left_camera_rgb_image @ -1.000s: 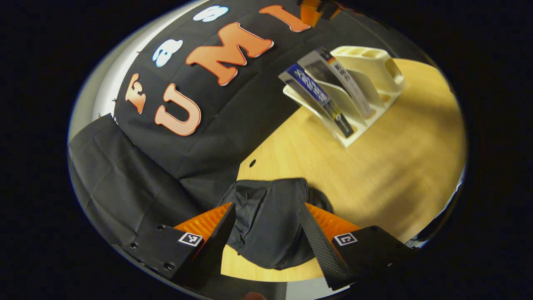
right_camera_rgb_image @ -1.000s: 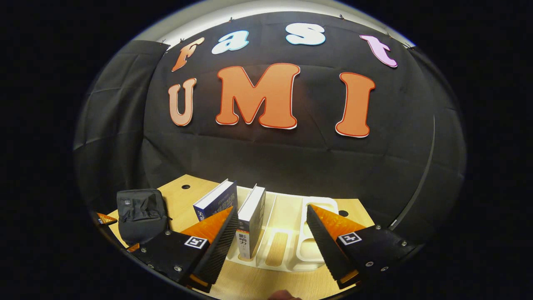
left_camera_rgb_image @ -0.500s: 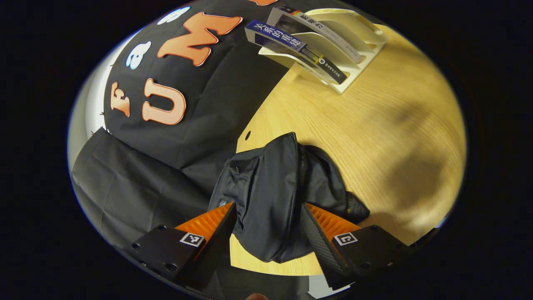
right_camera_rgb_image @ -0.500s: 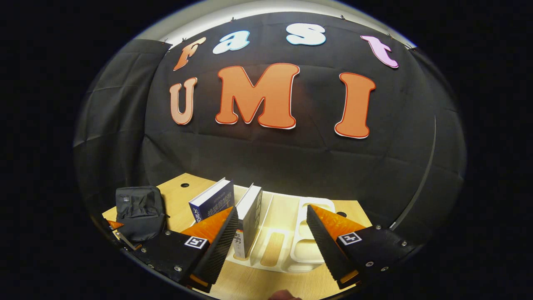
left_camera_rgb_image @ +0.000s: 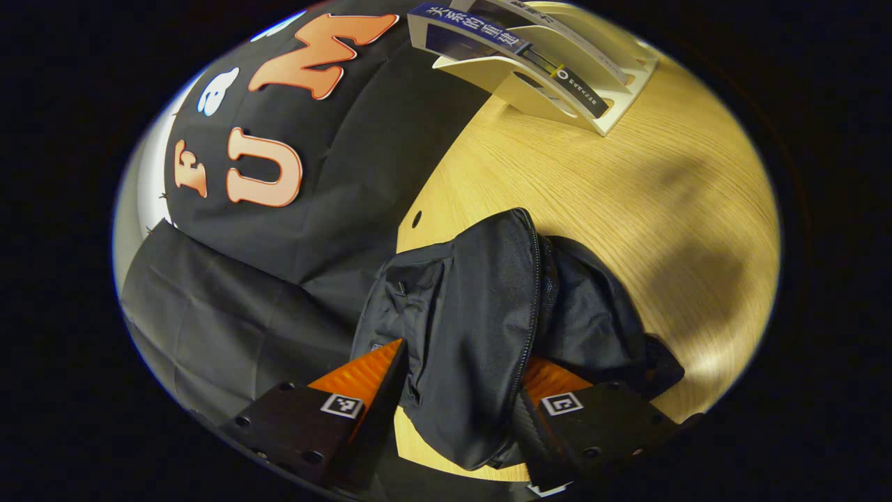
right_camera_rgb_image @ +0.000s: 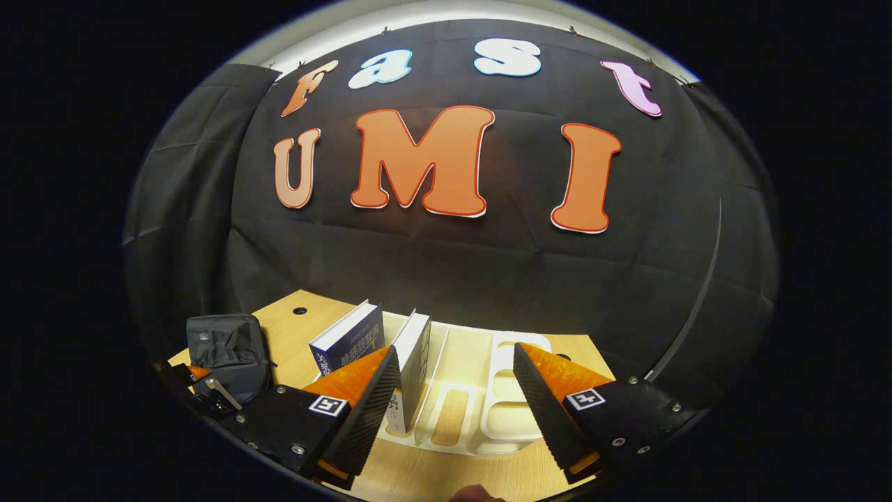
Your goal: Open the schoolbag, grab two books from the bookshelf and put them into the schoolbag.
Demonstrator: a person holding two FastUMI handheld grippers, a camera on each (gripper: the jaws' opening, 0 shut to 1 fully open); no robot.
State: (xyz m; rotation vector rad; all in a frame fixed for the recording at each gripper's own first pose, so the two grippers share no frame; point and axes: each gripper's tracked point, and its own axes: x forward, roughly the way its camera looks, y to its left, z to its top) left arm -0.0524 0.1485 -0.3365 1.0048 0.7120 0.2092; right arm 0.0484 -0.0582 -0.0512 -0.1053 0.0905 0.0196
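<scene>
Straddling the schoolbag (left_camera_rgb_image: 481, 335), left tool (left_camera_rgb_image: 460, 390) spread; right tool (right_camera_rgb_image: 453, 390) spread before bookshelf (right_camera_rgb_image: 488, 404).

— Where is there room on the light wooden table (left_camera_rgb_image: 627, 209)?

— The broad middle stretch, between the slumped black fabric schoolbag (left_camera_rgb_image: 488, 328) at the table's near edge and the cream plastic bookshelf (right_camera_rgb_image: 488, 411) by the far edge, lies bare.

— And what blocks the way?

— The schoolbag bulges between the left gripper (left_camera_rgb_image: 456, 411)'s spread fingers. In the shelf, the blue-covered book (right_camera_rgb_image: 348, 341) and the white-edged book (right_camera_rgb_image: 412, 355) fill the slots nearest the bag; the other slots stand free before the right gripper (right_camera_rgb_image: 453, 397).
</scene>
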